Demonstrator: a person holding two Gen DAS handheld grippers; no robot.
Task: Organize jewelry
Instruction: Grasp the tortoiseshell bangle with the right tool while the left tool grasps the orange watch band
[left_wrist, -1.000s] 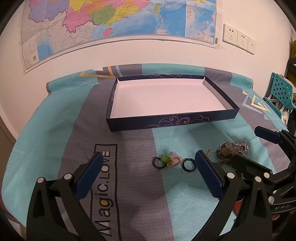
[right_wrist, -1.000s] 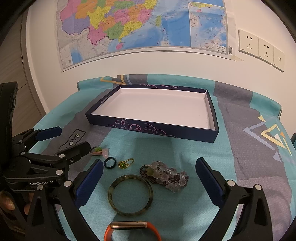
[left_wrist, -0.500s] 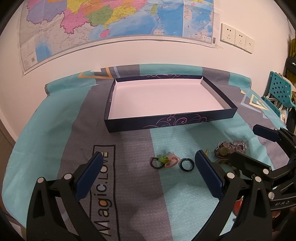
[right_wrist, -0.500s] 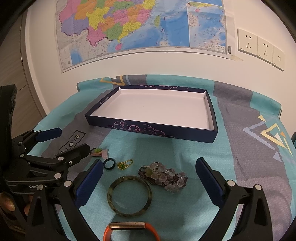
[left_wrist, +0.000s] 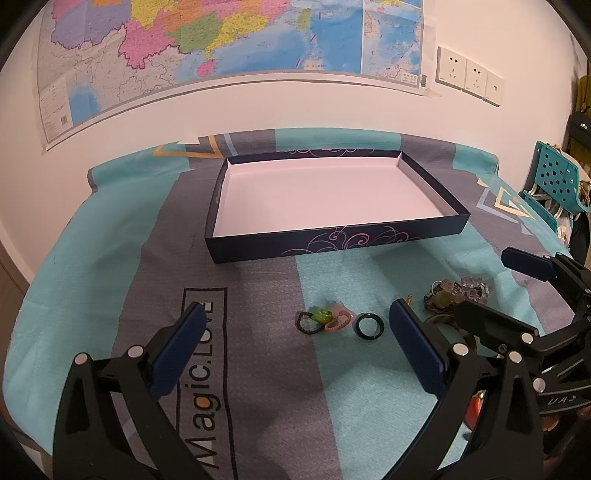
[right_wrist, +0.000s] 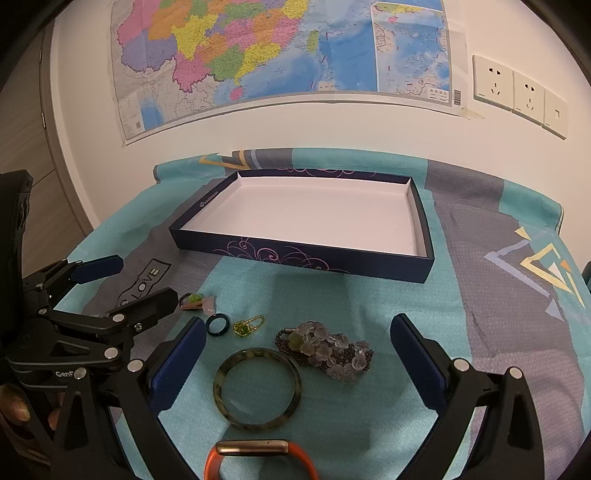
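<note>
1. Table is covered with a teal and grey cloth. A shallow dark blue box with a white inside sits toward the far edge, nothing in it.
2. Left tool: fingers spread wide, released, holding nothing. It hangs over the near edge, with a black ring and a small clump of a dark bead loop, green piece and pink ring on the cloth between its fingertips.
3. Right tool: also released, fingers apart, nothing gripped.
4. Between the right tool's fingers lie a mottled green bangle and, just right of it, a beaded bracelet with clear flower-like beads.
5. A small gold pendant with a green stone lies just beside the black ring, left of the beaded bracelet.
6. An orange band with a metal plate lies at the near edge.
7. All jewelry is on the cloth on the near side of the box.
</note>
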